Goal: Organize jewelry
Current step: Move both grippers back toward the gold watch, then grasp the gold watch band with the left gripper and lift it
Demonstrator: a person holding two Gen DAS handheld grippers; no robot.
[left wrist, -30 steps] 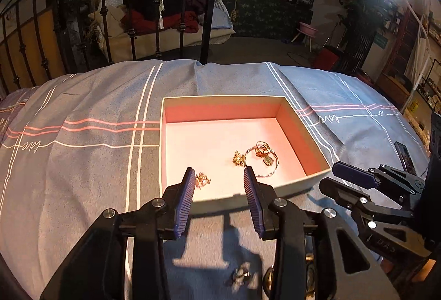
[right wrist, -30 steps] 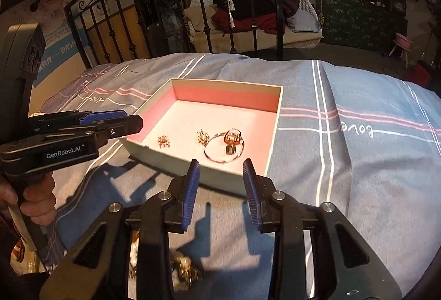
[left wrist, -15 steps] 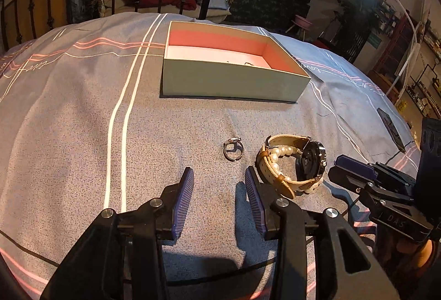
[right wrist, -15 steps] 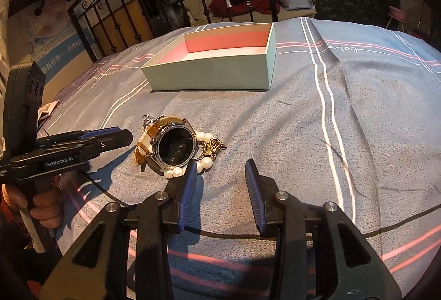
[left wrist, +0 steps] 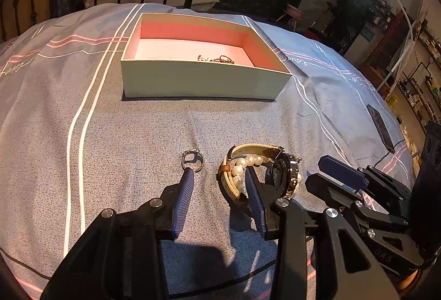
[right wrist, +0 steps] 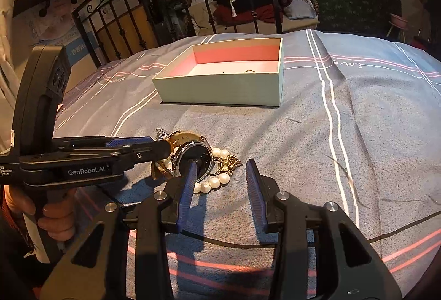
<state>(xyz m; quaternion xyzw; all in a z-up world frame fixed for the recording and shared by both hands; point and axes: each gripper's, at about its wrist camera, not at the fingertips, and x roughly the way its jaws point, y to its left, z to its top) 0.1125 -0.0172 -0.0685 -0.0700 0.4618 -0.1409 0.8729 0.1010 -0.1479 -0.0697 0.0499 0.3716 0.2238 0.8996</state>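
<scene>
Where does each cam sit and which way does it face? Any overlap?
Left wrist: on the left tool, angled down the bed at the ring, watch and box; right tool shows at the right edge.
Right wrist: on the right tool, jaws opening and empty, same heading; left tool and the hand holding it show on the left.
Shared: box, watch, pearl bracelet, bedspread.

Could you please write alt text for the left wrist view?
The open left gripper hovers over a grey bedspread between a small silver ring and a watch tangled with a pearl bracelet; beyond sits an open box.
</scene>
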